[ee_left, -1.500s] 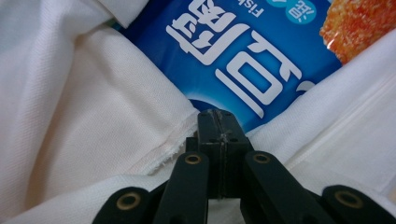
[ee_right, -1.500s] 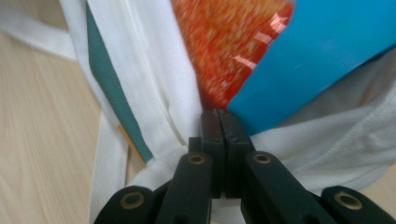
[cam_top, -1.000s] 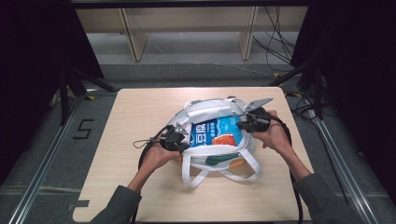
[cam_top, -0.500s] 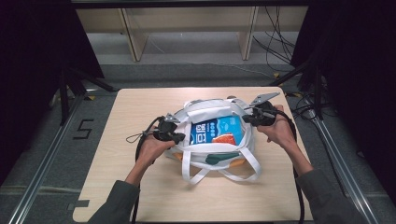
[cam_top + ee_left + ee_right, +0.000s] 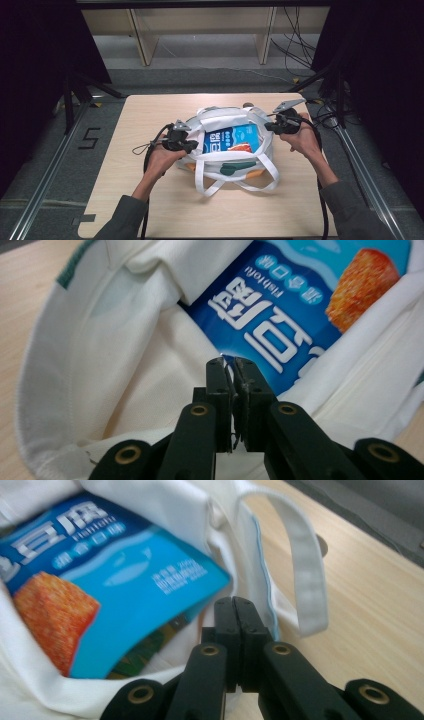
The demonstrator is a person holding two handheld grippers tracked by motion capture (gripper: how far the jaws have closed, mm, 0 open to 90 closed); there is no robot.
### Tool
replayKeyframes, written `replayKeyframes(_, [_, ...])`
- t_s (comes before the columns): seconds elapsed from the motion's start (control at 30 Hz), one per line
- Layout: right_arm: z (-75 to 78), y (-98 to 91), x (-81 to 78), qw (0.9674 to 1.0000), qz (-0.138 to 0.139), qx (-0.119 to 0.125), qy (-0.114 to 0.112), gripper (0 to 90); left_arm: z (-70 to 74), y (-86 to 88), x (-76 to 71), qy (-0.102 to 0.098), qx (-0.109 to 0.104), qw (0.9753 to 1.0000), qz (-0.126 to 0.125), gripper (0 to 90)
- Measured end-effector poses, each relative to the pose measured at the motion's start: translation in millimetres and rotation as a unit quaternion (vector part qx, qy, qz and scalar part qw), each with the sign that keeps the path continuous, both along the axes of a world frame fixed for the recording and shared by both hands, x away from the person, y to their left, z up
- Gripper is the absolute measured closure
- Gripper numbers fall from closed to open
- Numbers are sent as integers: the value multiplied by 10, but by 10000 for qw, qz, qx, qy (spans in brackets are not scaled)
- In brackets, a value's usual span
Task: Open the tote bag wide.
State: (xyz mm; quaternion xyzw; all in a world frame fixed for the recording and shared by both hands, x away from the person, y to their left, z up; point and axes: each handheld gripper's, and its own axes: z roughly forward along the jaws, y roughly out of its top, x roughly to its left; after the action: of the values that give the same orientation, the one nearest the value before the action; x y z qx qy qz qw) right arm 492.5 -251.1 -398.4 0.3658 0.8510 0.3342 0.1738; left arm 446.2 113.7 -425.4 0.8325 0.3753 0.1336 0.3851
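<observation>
I keep my left gripper (image 5: 231, 365) clamped on the tote bag (image 5: 220, 167) rim at nine o'clock; right gripper (image 5: 236, 605) clamped at three; I should pull evenly outward, baring the fish tofu packet (image 5: 231, 139).

The bag (image 5: 227, 160) is white with a dark green patch and an orange edge. Between the black left gripper (image 5: 231, 365) and black right gripper (image 5: 235, 605), the packet (image 5: 232, 139) is blue, with white lettering and an orange square. The table (image 5: 150, 205) is pale wood.
</observation>
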Motion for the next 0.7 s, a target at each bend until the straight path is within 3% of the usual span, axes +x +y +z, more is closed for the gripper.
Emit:
replayKeyframes(0.03, [40, -1, -14, 10000, 51, -14, 56, 900, 33, 6, -19, -35, -68, 10000, -11, 847])
replayKeyframes(0.07, [52, 8, -8, 9998, 102, 57, -190, 900, 59, 10, -34, -89, -66, 9999, -18, 845])
replayKeyframes(0.1, [98, 6, -26, 9999, 154, 0, -61, 900, 76, 17, -41, -109, -71, 9999, -54, 844])
replayKeyframes(0.13, [85, 18, -18, 9994, 175, 66, -287, 900, 101, 28, -52, -115, -82, 9999, -95, 843])
replayKeyframes(0.17, [130, 14, -43, 9998, 197, -11, -104, 900, 114, 31, -61, -130, -129, 9998, -97, 841])
replayKeyframes(0.23, [143, 18, -59, 9995, 284, 0, -163, 900, 141, 55, -75, -143, -241, 9996, -77, 833])
replayKeyframes(0.27, [121, 35, -66, 9992, 229, 99, -315, 900, 148, 67, -78, -135, -297, 9994, -83, 831])
replayKeyframes(0.3, [160, 21, -82, 9994, 298, 20, -178, 898, 151, 75, -86, -118, -335, 9993, -68, 827])
replayKeyframes(0.33, [144, 35, -86, 9989, 271, 142, -348, 894, 153, 84, -96, -131, -347, 9993, -48, 820])
replayKeyframes(0.37, [172, 20, -97, 9990, 335, 67, -276, 887, 156, 93, -102, -105, -343, 9993, -50, 800])
replayKeyframes(0.4, [159, 26, -100, 9986, 324, 160, -373, 882, 155, 100, -111, -89, -439, 9990, -34, 787])
replayKeyframes(0.43, [191, 11, -117, 9992, 343, 58, -202, 879, 158, 109, -121, -79, -512, 9987, -31, 785])
replayKeyframes(0.47, [168, 20, -120, 9988, 290, 182, -362, 874, 165, 117, -132, -71, -523, 9986, -35, 783])
replayKeyframes(0.5, [174, 8, -124, 9986, 313, 175, -378, 870, 171, 121, -152, -37, -550, 9985, 14, 779])
replayKeyframes(0.53, [216, -13, -156, 9994, 304, 132, -141, 856, 176, 126, -161, -44, -582, 9983, 28, 761])
replayKeyframes(0.57, [216, -13, -156, 9994, 304, 132, -141, 856, 179, 132, -164, -28, -605, 9982, 1, 761])
replayKeyframes(0.6, [215, -28, -162, 9988, 351, 169, -312, 844, 182, 132, -181, -23, -644, 9979, 57, 739])
replayKeyframes(0.67, [217, -27, -183, 9990, 312, 191, -239, 835, 188, 144, -200, -43, -651, 9979, 42, 735])
replayKeyframes(0.7, [194, -26, -184, 9980, 364, 258, -456, 827, 191, 149, -201, -74, -674, 9977, -20, 724])
